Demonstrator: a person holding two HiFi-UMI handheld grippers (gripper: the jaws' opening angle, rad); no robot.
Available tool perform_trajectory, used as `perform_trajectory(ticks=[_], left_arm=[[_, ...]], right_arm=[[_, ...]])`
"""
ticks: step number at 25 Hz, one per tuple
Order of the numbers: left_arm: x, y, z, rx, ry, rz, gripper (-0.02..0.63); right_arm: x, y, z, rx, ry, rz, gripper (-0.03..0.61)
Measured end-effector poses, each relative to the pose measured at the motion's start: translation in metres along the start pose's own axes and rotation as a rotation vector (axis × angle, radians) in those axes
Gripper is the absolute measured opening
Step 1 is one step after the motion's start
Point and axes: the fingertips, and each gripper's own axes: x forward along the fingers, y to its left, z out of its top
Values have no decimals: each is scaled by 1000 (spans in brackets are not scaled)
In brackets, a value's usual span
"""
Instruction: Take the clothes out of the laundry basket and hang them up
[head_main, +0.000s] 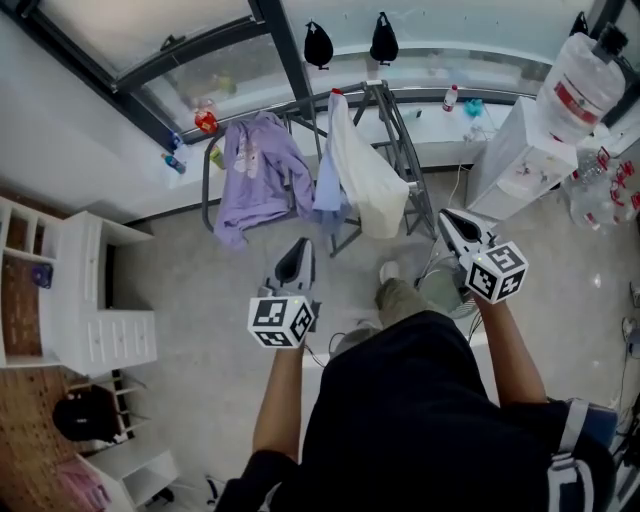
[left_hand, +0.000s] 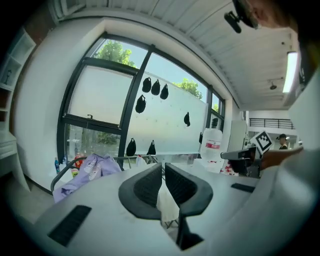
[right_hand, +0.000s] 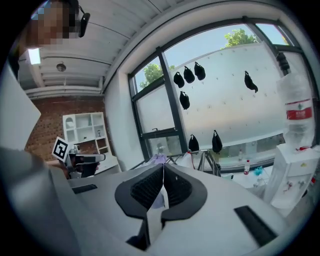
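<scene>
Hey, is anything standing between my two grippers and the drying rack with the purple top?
Nothing visible does: only floor lies between the left gripper, the right gripper and the drying rack, where the purple top hangs.

Drying rack (head_main: 404, 140), purple garment (head_main: 255, 170), white garment (head_main: 365, 185), perhaps blue cloth (head_main: 328, 190) draped

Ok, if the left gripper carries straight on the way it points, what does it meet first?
Most likely the white garment hanging on the drying rack; it sits dead ahead of the left gripper. Nothing nearer is visible, though depth is uncertain.
</scene>
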Motion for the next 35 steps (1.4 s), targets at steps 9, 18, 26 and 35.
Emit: perform_trajectory(ticks=[9,18,26,35], left_arm=[[-31,-36,-27,-23,-13,-16,12],[-30,-49,-25,4,-19,0,12],[-25,-68,-41,2,20,-10,12],[-36,-41,-43,-7,17,47,12]], right_arm=[[-61,35,-10,-80,-70,-72,0],[-76,34,-11,-116,-63,-85,-2],[-84,23,-17,-119,-42,-95,-2],[-63,32,-17,-135,-34,-71,-2]])
